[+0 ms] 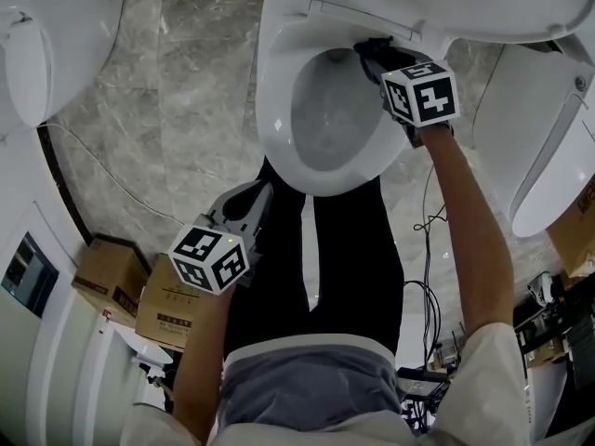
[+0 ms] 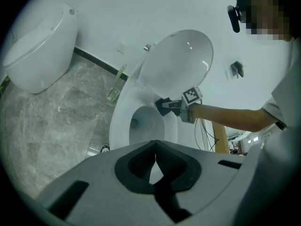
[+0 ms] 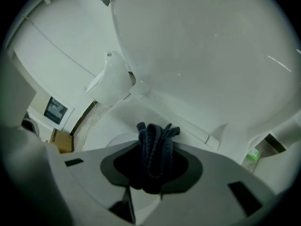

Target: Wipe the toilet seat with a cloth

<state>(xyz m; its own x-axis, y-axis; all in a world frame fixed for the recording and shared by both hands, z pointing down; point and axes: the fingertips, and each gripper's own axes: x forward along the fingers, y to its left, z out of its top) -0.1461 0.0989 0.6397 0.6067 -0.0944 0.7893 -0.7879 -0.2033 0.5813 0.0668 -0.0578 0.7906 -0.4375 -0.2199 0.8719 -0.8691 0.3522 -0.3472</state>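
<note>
The right gripper (image 1: 377,63) holds a dark cloth (image 1: 364,52), apparently touching the toilet seat (image 1: 277,110).

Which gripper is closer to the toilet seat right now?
Right. The right gripper, clamped on the dark cloth, is at the back edge of the toilet seat. The left gripper is shut and empty, held off the seat's front end.

Cloth (image 3: 156,147) in right tongs (image 1: 379,63) at back of toilet seat (image 1: 277,110); left tongs (image 2: 155,147) before its front.
</note>
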